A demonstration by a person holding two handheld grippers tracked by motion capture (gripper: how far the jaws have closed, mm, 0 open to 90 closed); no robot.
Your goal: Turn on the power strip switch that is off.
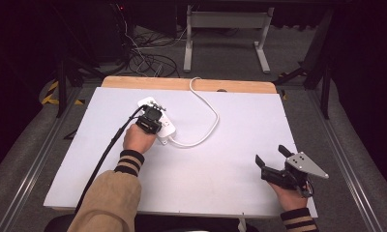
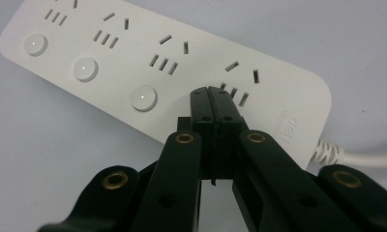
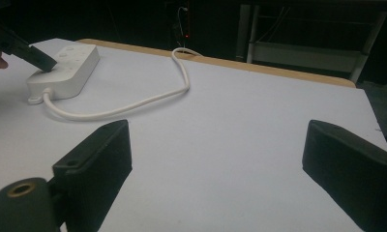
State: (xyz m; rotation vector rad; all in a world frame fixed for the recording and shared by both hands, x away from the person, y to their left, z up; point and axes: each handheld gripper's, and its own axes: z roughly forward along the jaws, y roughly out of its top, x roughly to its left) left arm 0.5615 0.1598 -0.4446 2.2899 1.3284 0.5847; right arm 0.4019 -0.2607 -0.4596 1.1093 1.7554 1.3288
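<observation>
Power strip on white counter: left hand-held gripper fully closed, empty, tips apparently pressing fourth switch. Right hand-held gripper wide open, empty, idle.

The left hand-held gripper hid the power strip's fourth button; the strip's far end ran past the left gripper view's top edge.

Left gripper: jaws pressed together, tips over white power strip near its cord-end socket, possibly touching it. Three round buttons visible; white cord exits right.
</observation>
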